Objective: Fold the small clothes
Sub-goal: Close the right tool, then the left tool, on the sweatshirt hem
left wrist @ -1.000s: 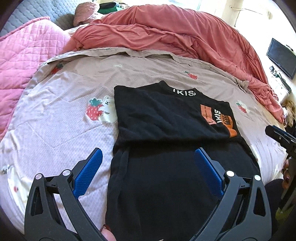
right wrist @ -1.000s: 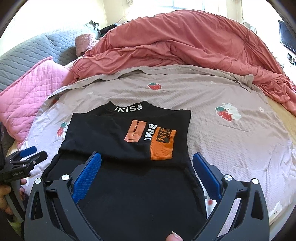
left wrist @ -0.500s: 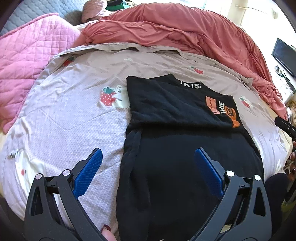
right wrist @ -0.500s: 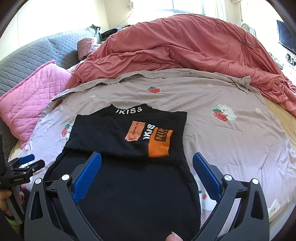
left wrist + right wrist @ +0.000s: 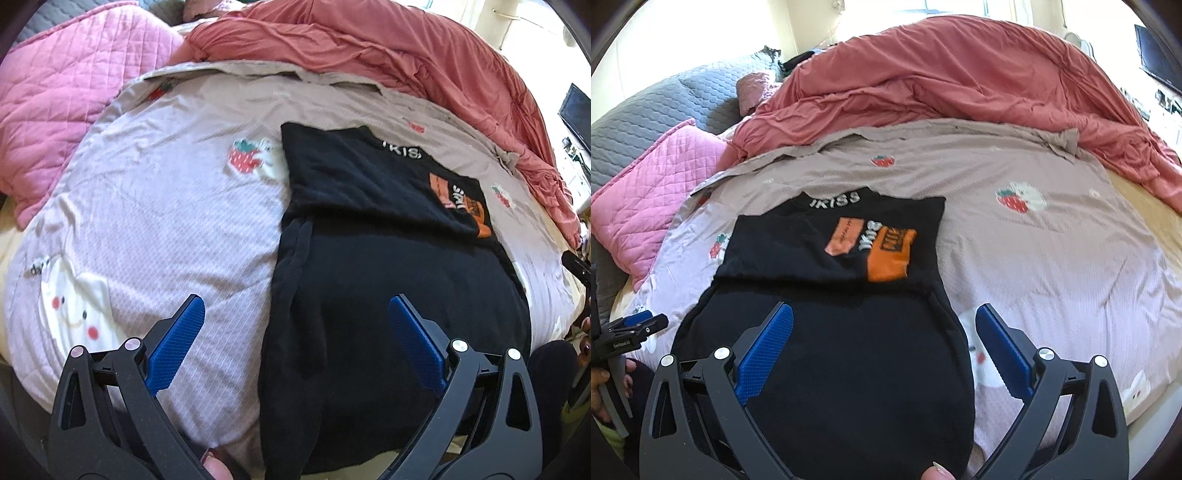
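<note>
A black top (image 5: 388, 295) with white letters at the collar and orange patches lies flat on the bed, sleeves folded in over the chest, hem toward me. It also shows in the right wrist view (image 5: 842, 332). My left gripper (image 5: 295, 339) is open and empty, held above the top's near left edge. My right gripper (image 5: 884, 343) is open and empty, held above the lower right part of the top. The left gripper also shows at the left edge of the right wrist view (image 5: 631, 328).
The top rests on a lilac strawberry-print sheet (image 5: 166, 221). A salmon-red duvet (image 5: 960, 81) is heaped along the far side. A pink quilted pillow (image 5: 55, 92) lies far left, a grey quilted headboard (image 5: 657, 110) behind it. A dark screen (image 5: 578, 110) stands at right.
Both grippers have drawn back toward the near edge of the bed and dropped lower, staying open. The left view has swung left. The top has not moved.
</note>
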Action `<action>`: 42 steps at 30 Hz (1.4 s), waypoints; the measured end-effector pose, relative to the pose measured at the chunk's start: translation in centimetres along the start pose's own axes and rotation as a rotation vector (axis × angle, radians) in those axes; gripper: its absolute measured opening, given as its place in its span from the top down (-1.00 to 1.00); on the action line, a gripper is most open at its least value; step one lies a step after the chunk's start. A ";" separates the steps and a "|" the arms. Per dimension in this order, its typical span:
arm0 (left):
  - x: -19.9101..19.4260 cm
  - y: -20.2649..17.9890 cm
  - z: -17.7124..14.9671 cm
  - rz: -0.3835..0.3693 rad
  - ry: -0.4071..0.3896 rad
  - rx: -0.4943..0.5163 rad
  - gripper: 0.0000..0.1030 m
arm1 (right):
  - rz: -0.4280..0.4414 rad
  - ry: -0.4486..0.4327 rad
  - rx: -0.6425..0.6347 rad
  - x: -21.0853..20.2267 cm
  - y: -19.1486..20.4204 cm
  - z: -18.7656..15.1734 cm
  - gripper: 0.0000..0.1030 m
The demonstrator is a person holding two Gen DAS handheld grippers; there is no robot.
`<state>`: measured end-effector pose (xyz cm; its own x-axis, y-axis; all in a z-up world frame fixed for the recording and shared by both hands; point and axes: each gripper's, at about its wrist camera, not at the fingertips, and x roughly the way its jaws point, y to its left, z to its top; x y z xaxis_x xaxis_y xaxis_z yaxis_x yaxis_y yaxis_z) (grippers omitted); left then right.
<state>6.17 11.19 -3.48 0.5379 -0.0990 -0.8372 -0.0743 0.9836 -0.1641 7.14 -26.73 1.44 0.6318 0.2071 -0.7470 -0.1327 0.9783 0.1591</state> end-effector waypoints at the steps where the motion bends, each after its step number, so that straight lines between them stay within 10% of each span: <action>1: 0.1 0.2 -0.2 -0.004 0.012 -0.004 -0.81 | -0.005 0.014 0.011 0.1 -0.3 -0.4 -0.91; 29: 2.9 1.4 -3.9 -0.068 0.221 -0.066 -0.66 | -0.125 0.380 0.166 5.2 -4.5 -7.4 -0.88; 36: 3.2 2.1 -4.0 -0.092 0.231 -0.112 -0.43 | -0.042 0.332 0.112 4.3 -3.1 -6.9 0.70; 42: 3.2 2.9 -4.1 -0.124 0.220 -0.166 0.51 | 0.001 0.303 0.098 4.2 -2.7 -6.3 0.78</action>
<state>4.22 13.16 -8.74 0.3578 -0.2653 -0.8953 -0.1653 0.9257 -0.3404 5.33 -28.52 -6.22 0.3731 0.2138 -0.9028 -0.0495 0.9763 0.2108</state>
